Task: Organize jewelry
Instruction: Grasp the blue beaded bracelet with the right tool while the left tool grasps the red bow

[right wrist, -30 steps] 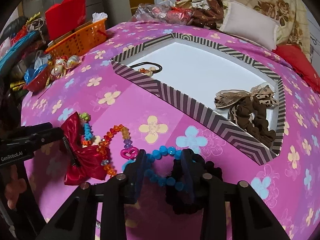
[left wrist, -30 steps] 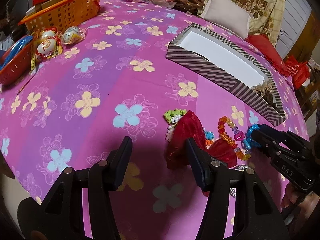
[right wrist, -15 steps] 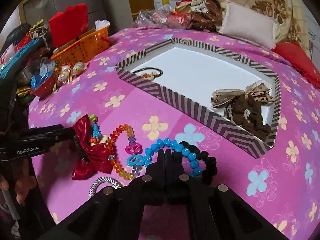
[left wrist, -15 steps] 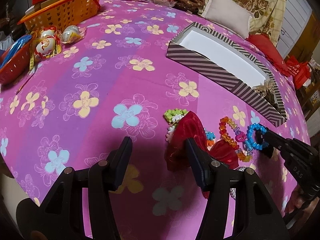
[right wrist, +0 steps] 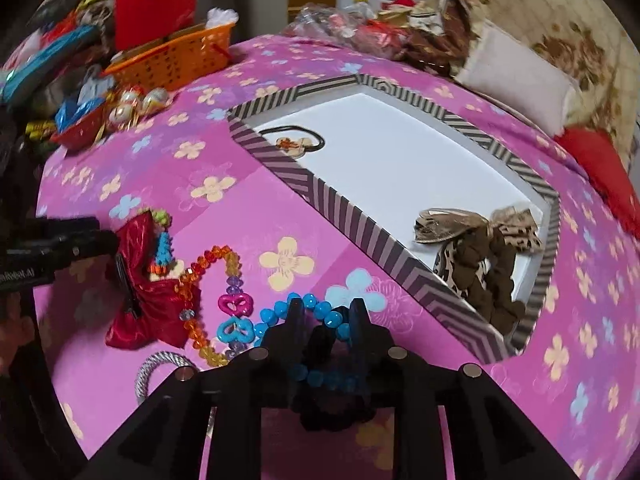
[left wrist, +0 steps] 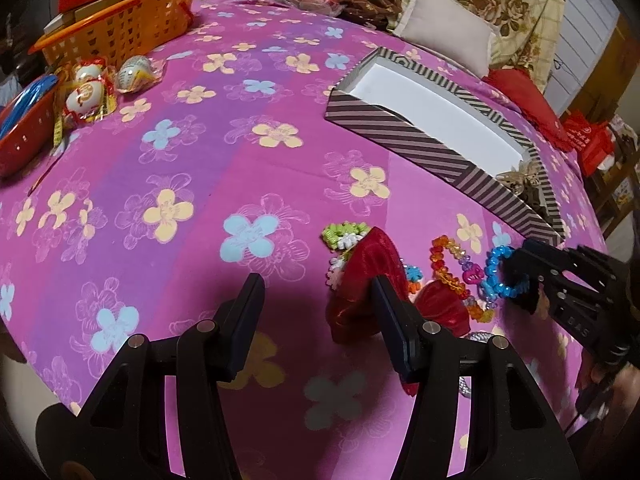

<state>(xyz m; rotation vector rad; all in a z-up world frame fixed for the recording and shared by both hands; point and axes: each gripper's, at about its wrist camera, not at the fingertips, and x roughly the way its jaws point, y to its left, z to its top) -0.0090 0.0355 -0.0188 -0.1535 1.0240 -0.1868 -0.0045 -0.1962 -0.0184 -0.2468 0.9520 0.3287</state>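
Loose jewelry lies on the pink flowered cloth: a red satin bow (left wrist: 372, 264) (right wrist: 148, 312), an orange bead bracelet (left wrist: 448, 272) (right wrist: 208, 264) and a blue bead bracelet (left wrist: 494, 276) (right wrist: 316, 308). My right gripper (right wrist: 327, 306) (left wrist: 520, 276) sits at the blue bracelet. Its jaws are opening, and the beads and a black scrunchie (right wrist: 332, 412) lie loose between them. My left gripper (left wrist: 318, 284) (right wrist: 80, 236) stands open, holding nothing, its right finger against the bow. The striped box (left wrist: 400, 128) (right wrist: 360, 232) holds a leopard-print scrunchie (right wrist: 480, 256) and a hair tie (right wrist: 292, 142).
A green hair clip (left wrist: 344, 234) and a silver cord ring (right wrist: 154, 368) lie by the bow. At the far left stand an orange basket (left wrist: 120, 28), wrapped eggs (left wrist: 88, 92) and a red bowl (left wrist: 20, 144). Pillows (left wrist: 444, 36) lie behind the box.
The right gripper closed fully at the blue bracelet, then parted a little, and rolled slightly. The left gripper and the bow stayed where they were.
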